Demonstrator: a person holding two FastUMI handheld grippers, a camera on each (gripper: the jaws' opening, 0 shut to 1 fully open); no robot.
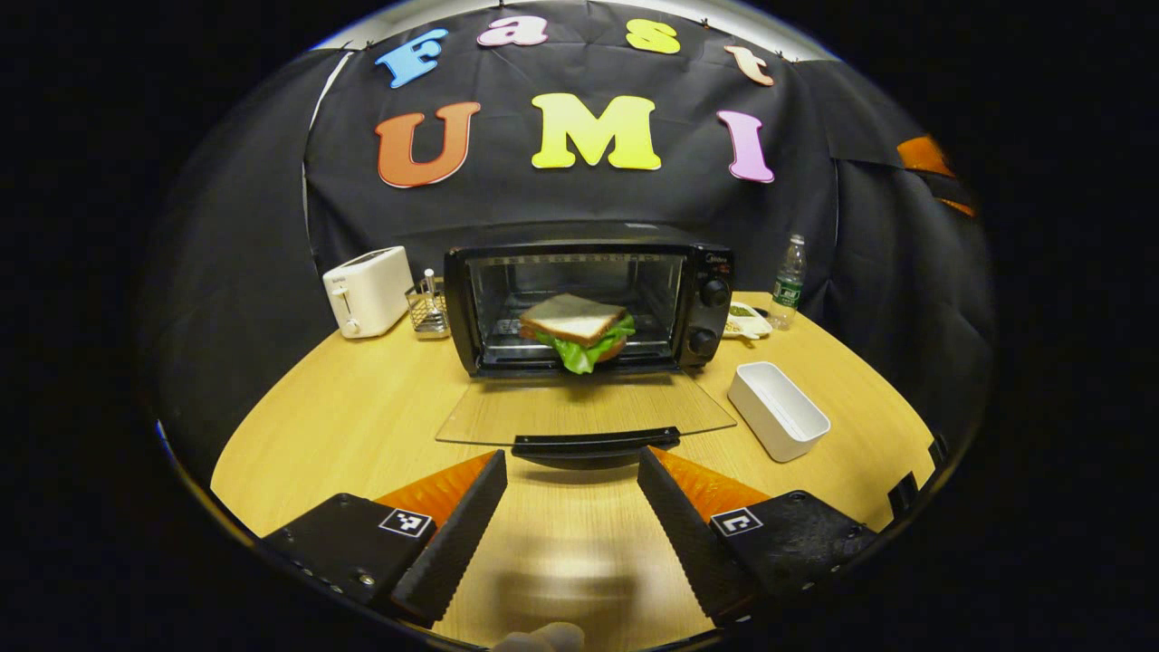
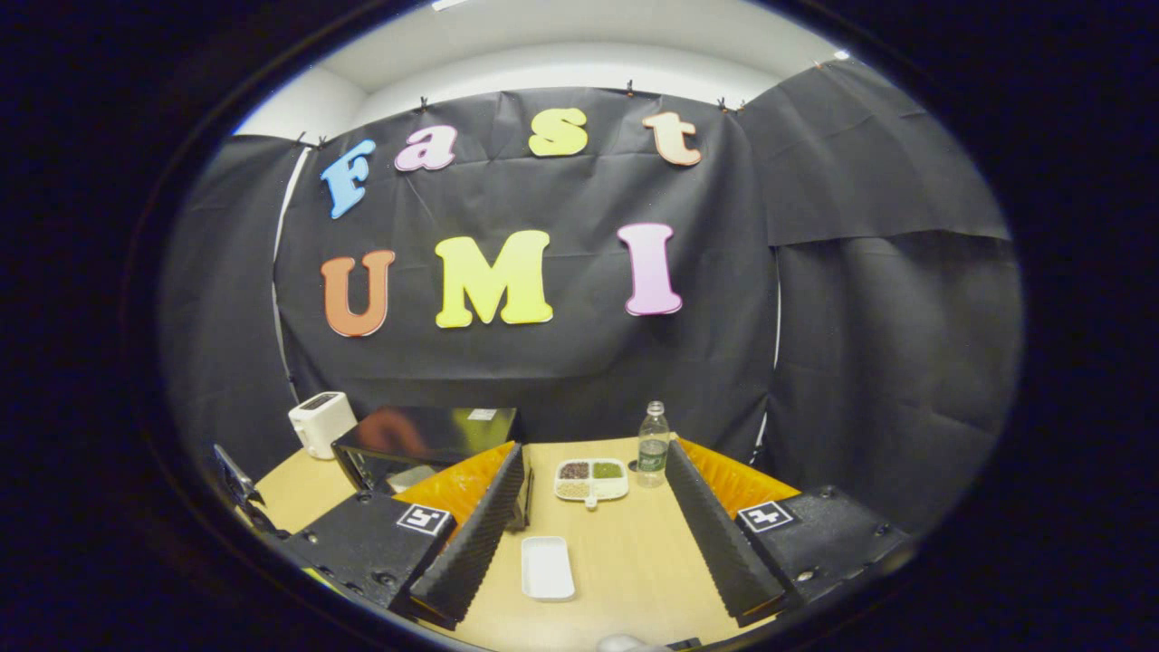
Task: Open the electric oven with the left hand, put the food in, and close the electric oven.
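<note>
Oven (image 1: 589, 303) at frame centre holds the sandwich (image 1: 577, 330); wide-open left gripper (image 1: 572, 507) should lift the door (image 1: 587, 412) by its handle (image 1: 596, 443), squarely.

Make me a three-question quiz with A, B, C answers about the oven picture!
1. Where is the sandwich?
A. On the toaster
B. Inside the oven
C. In the white tray

2. What colour is the toaster?
A. White
B. Red
C. Blue

3. How is the oven door?
A. Shut
B. Missing
C. Open, lying flat

Answers:
1. B: it sits on the rack inside the oven.
2. A: its body is white, left of the oven.
3. C: the glass door lies down on the table, handle toward the open fingers of the left gripper.
</note>
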